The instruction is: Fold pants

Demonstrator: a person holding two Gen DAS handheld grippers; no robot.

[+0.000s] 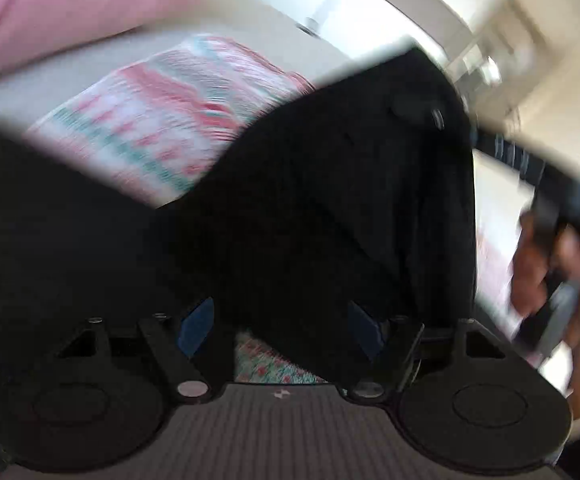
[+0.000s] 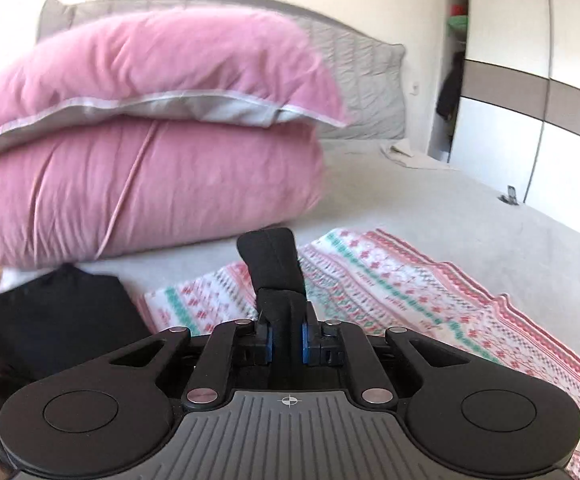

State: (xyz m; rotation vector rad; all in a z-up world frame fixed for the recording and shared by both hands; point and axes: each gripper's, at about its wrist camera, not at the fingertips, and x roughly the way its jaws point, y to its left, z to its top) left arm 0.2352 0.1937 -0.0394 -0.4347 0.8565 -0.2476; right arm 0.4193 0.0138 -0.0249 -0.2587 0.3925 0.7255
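The black pants [image 1: 330, 184] hang lifted and fill most of the blurred left wrist view, above a patterned pink, white and teal blanket [image 1: 162, 120]. My left gripper [image 1: 282, 324] is open, its blue pads spread wide, with the black cloth right in front of them. My right gripper [image 2: 286, 344] is shut on a black edge of the pants [image 2: 274, 264], which sticks up between its blue pads. More black cloth [image 2: 62, 320] hangs at the left. The right gripper and the hand holding it show blurred at the right of the left wrist view [image 1: 558, 264].
Two stacked pink pillows [image 2: 142, 140] lie at the head of the grey bed [image 2: 430, 200]. The patterned blanket [image 2: 410, 280] covers the near part of the bed. A white and brown wardrobe [image 2: 530, 100] stands at the right.
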